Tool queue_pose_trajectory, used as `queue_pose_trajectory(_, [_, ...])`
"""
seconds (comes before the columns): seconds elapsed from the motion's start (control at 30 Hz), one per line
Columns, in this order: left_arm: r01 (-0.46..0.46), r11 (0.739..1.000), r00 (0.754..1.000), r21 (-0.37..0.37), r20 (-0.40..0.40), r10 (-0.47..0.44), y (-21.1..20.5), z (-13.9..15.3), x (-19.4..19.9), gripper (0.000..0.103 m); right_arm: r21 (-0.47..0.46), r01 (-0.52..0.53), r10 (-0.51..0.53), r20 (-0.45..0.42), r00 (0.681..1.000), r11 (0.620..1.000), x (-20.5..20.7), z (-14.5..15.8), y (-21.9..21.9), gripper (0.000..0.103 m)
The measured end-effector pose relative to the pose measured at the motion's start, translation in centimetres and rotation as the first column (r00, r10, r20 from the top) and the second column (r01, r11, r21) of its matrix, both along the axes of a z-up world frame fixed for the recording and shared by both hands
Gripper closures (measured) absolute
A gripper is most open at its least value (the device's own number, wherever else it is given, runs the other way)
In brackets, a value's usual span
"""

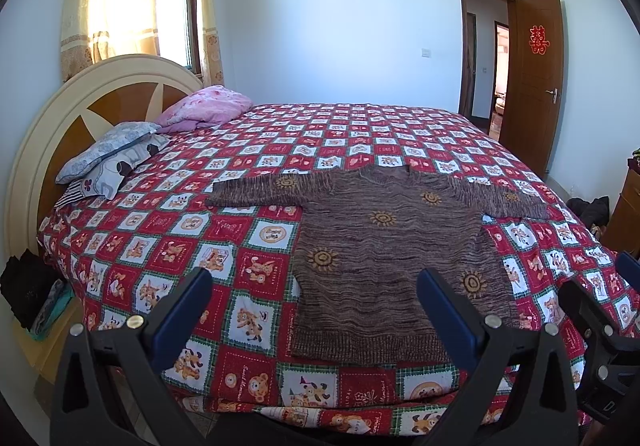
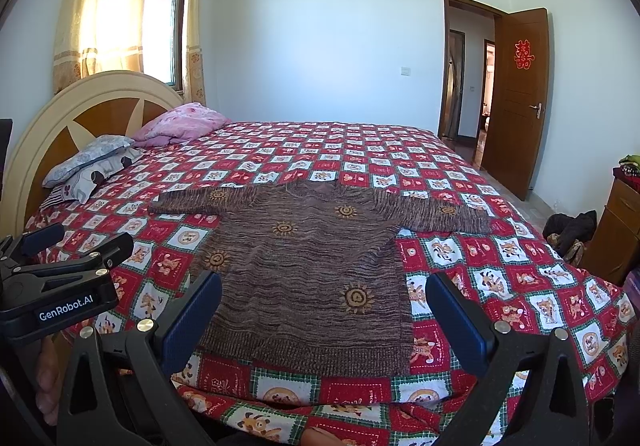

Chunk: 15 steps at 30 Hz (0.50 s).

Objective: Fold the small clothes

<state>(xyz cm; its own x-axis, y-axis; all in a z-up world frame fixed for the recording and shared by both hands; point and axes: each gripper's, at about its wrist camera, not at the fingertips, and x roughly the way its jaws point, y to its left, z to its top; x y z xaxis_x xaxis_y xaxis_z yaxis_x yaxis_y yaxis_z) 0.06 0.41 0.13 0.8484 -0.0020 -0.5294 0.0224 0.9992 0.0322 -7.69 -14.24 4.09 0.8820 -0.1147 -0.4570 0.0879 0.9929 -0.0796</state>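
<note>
Both claws I have spread wide, with nothing between their blue pads. My left claw [image 1: 314, 280] hangs above the near edge of the bed [image 1: 168, 246]; its left fingertip [image 1: 200, 278] sits over bare quilt squares, and its right fingertip [image 1: 430, 280] sits over the lower body of the brown sweater [image 1: 384, 258]. So the sweater lies ahead of this claw and mostly toward its right finger, with the ribbed hem just short of the pads. I cannot tell whether the right pad touches the knit.

My right claw [image 2: 324, 286] frames the same garment more squarely: the sweater's body fills the gap ahead of it, its left fingertip [image 2: 210, 284] overlaps the hem corner on that side, and its right fingertip [image 2: 438, 286] is just beside the garment's right edge, over the quilt. In this view the left claw's black body, lettered GenRobot.AI, shows off to the left.

I see the sweater lying flat and face up on the bed, neckline away from the claws, both sleeves stretched out sideways, and orange sun motifs scattered across it. Pillows [image 1: 116, 154] are stacked far off to the left of both claws by the headboard [image 1: 52, 118]. An open wooden door [image 2: 520, 98] stands beyond, to the right.
</note>
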Motion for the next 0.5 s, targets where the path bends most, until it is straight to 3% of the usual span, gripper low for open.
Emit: queue_pose_trajectory(0.5, [0.000,1.000,1.000,0.000,0.000,0.000,-0.01,-0.10,0.01,0.000,0.000,-0.004,0.004,0.000,1.000,1.000,-0.03,0.00,0.17,0.001])
